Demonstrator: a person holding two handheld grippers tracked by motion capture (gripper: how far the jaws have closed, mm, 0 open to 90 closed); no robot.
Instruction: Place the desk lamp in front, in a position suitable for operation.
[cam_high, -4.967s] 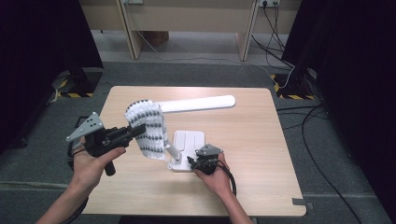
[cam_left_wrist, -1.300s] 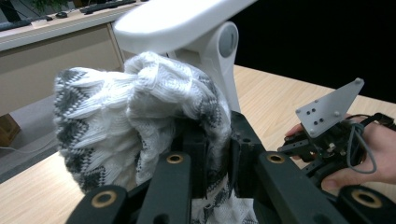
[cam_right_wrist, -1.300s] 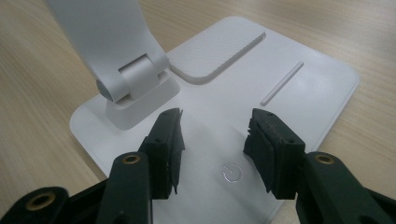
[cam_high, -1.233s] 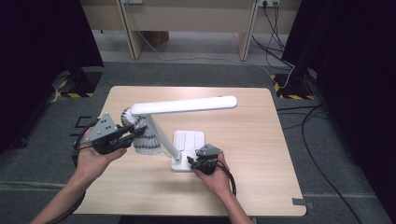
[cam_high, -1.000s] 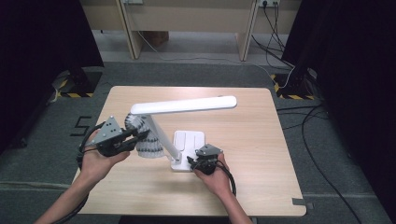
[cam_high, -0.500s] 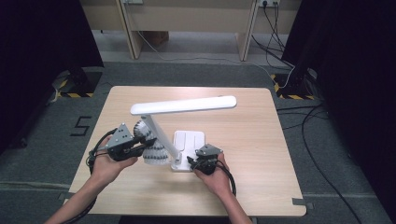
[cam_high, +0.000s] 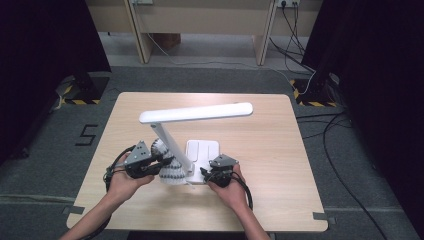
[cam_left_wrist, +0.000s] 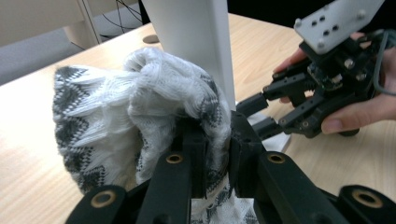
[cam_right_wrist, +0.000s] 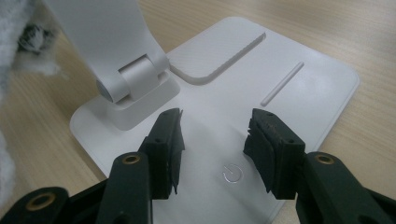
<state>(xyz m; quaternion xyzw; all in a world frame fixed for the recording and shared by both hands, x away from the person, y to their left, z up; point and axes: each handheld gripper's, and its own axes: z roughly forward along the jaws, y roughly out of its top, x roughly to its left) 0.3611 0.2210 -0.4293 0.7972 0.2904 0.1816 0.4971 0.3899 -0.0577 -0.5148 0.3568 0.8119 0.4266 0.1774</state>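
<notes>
White and grey knitted fabric (cam_left_wrist: 140, 112) lies bunched on the wooden table (cam_high: 280, 150) just left of the white desk lamp (cam_high: 195, 114), against its slanted arm, and the left gripper (cam_left_wrist: 217, 154) has its jaws pinched together on a fold of it. At the lamp's flat base (cam_right_wrist: 299, 88) the right gripper (cam_right_wrist: 212, 140) hovers with jaws apart over the power symbol (cam_right_wrist: 232, 173), a hand (cam_high: 227, 192) wrapped around it.
</notes>
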